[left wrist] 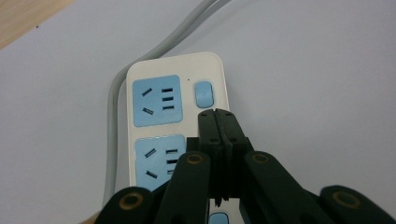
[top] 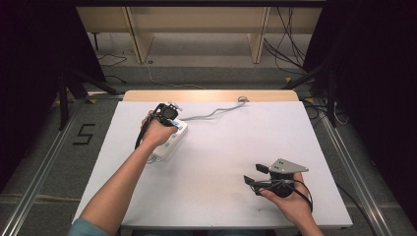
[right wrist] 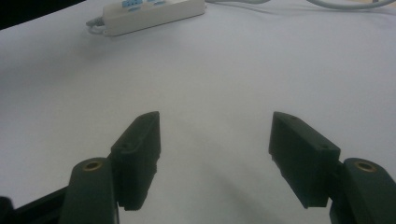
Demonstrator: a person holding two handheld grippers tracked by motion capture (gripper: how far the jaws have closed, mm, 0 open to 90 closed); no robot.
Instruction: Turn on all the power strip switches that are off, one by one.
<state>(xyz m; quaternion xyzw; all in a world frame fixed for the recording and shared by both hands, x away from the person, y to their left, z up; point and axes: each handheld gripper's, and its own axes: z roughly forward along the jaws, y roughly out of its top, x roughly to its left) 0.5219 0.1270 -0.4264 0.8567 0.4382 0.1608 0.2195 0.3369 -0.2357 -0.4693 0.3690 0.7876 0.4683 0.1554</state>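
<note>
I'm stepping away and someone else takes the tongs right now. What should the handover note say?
Left tongs: shut, empty, tip over the power strip, just below its top blue switch; whether it touches cannot be told.
Right tongs: open, empty, low over bare table at the near right.
Power strip: lies at the table's left, its grey cord running to the far edge.
Done: left tongs lined up at the switch.
Left: probably press the switch; its state cannot be read.
</note>
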